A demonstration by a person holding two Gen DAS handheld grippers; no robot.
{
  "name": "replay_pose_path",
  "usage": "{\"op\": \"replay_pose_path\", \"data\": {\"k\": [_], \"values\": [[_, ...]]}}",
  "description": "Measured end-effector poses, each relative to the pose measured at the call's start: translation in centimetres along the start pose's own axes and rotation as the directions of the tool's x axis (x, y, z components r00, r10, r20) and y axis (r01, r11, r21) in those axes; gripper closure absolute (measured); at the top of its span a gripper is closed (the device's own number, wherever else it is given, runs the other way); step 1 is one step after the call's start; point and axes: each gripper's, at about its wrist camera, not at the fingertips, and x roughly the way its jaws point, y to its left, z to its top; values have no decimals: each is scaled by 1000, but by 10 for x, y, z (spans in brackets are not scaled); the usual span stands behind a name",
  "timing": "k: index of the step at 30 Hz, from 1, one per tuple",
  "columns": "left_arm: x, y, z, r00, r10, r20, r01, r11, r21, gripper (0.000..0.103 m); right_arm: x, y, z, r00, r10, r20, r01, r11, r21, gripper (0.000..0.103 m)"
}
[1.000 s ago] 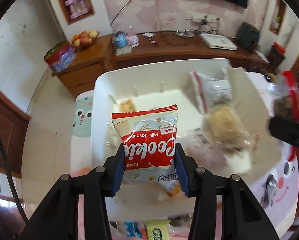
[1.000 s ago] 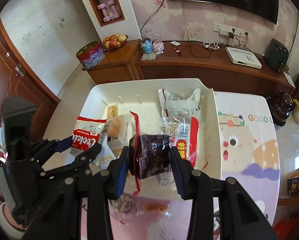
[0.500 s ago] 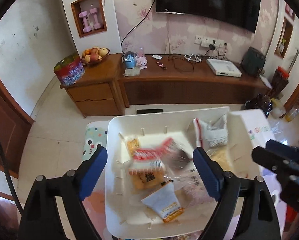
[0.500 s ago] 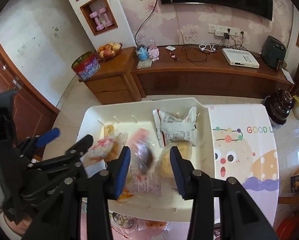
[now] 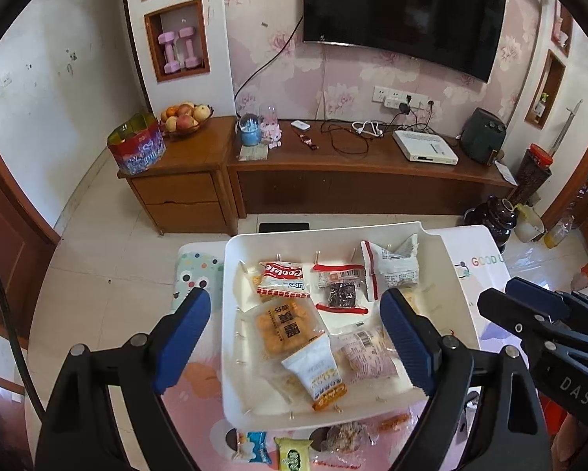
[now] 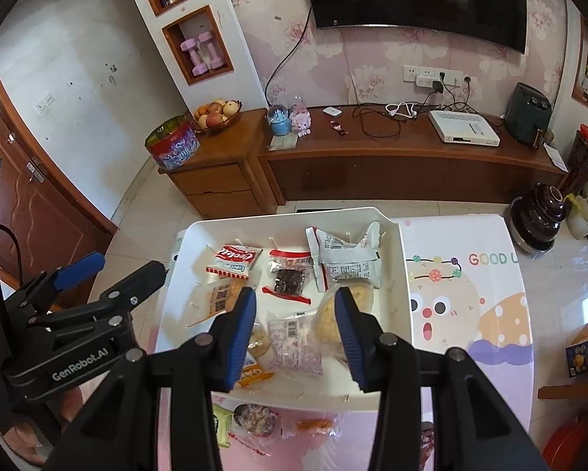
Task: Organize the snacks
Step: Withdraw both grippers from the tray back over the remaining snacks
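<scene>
Holding both grippers above the white tray (image 5: 231,353), I have my left gripper (image 5: 294,333) spread wide with nothing between its blue pads, and my right gripper (image 6: 295,329) parted and empty too. Inside the tray, the red Cookie packet (image 5: 283,279) lies near the far wall, with the dark snack packet (image 5: 340,289) just beside it on the right and a white wrapped pack (image 5: 392,269) beyond that. Nearer me lie an orange snack bag (image 5: 284,325) and a pinkish packet (image 5: 366,355). A few small snacks (image 5: 290,451) sit on the patterned tablecloth (image 6: 470,314) in front of the tray.
</scene>
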Motion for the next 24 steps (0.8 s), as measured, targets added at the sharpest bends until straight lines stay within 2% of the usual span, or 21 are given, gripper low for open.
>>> {"op": "replay_pose_path", "data": {"k": [8, 17, 24], "values": [[-50, 15, -23, 999, -25, 32, 24, 1000, 6, 15, -40, 12, -23, 999, -30, 24, 30, 1000, -3, 61], [-97, 22, -68, 996, -76, 44, 73, 995, 61, 15, -84, 14, -70, 996, -82, 21, 82, 997, 10, 61], [-132, 22, -95, 988, -139, 74, 131, 986, 101, 14, -120, 8, -108, 990, -137, 31, 136, 990, 28, 61]]}}
